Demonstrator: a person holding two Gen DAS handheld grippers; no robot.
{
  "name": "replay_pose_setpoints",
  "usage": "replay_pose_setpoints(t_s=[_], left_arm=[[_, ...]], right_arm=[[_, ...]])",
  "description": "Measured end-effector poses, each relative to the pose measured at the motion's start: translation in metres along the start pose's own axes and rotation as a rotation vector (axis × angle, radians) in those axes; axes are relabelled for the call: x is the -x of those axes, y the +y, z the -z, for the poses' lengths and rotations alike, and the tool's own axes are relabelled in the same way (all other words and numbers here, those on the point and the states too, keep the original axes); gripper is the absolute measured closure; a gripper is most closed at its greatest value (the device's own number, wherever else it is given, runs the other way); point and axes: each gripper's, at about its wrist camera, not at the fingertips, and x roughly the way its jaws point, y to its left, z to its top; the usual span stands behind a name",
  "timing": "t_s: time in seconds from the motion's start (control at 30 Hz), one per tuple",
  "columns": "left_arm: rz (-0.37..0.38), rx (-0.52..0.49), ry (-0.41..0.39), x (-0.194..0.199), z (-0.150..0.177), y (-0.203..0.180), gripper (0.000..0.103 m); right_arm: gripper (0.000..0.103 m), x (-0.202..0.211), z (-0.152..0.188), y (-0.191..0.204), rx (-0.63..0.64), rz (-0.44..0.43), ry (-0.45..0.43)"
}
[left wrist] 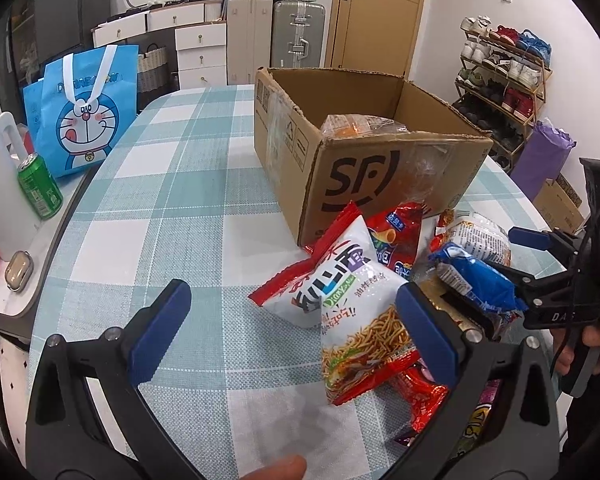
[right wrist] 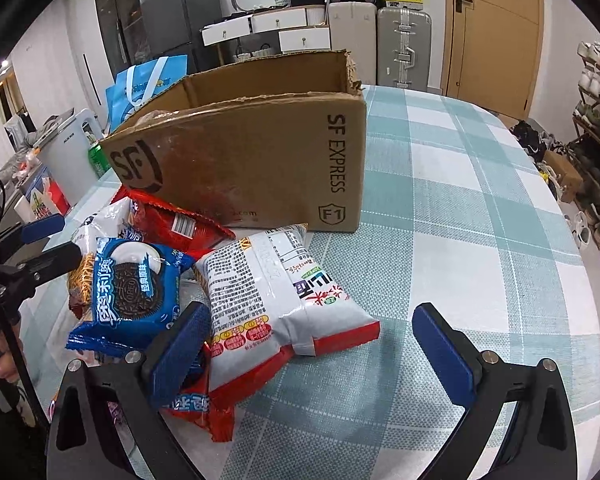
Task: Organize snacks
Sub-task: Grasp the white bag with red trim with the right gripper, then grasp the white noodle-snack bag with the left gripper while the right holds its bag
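A tabletop [left wrist: 172, 184] covered with a teal-and-white checked cloth carries your work area, with suitcases, white drawers and a wooden door behind it. An open cardboard box [left wrist: 364, 160], printed with a black SF logo and "SF EXPRESS" on its side, stands on the cloth; a clear-wrapped orange packet [left wrist: 356, 124] shows above its near rim. The loose snacks lie in a pile just in front of the box. The white noodle bag [left wrist: 352, 300] has red sealed ends, dark lettering and a picture of fried noodles; in the right wrist view a second white bag [right wrist: 276, 292] lies back side up, showing dense printed text and a red bottom seam. A red chip bag [left wrist: 396, 240] lies against the box, and a blue Oreo pack [right wrist: 132, 292], showing a dark sandwich cookie, rests on top of the pile. Your left tool [left wrist: 292, 332] stands wide, empty, with its right finger touching the noodle bag. Your right tool [right wrist: 312, 352] also stands wide, empty, with its left finger [right wrist: 176, 356] against the pile beside the back-side-up bag. A green can [left wrist: 40, 186] and a blue cartoon bag [left wrist: 84, 112] sit off the tabletop on the left.
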Motion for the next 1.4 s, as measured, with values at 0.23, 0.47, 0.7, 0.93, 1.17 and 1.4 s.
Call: replay_pose_setpoints(t_s=[0.23, 0.47, 0.7, 0.93, 1.17, 1.4], left_arm=[[0.004, 0.002, 0.002, -0.002, 0.0, 0.001, 0.001], [0.004, 0.003, 0.003, -0.002, 0.0, 0.001, 0.001], [0.008, 0.008, 0.004, -0.002, 0.001, 0.001, 0.001], [0.027, 0.014, 0.013, -0.003, 0.001, 0.0, 0.001], [0.102, 0.063, 0.034, -0.011, 0.005, -0.005, 0.001], [0.143, 0.11, 0.077, -0.026, 0.008, -0.004, 0.001]], right_arm=[[0.006, -0.004, 0.0, -0.003, -0.01, 0.013, -0.017], [0.025, 0.002, 0.0, -0.005, 0.007, -0.001, -0.018], [0.031, 0.007, 0.001, -0.01, 0.012, -0.007, -0.034], [0.035, 0.019, 0.0, -0.01, 0.022, -0.005, -0.078], [0.036, 0.028, -0.003, -0.014, 0.003, -0.004, -0.106], [0.036, 0.033, -0.004, -0.025, -0.039, 0.012, -0.13]])
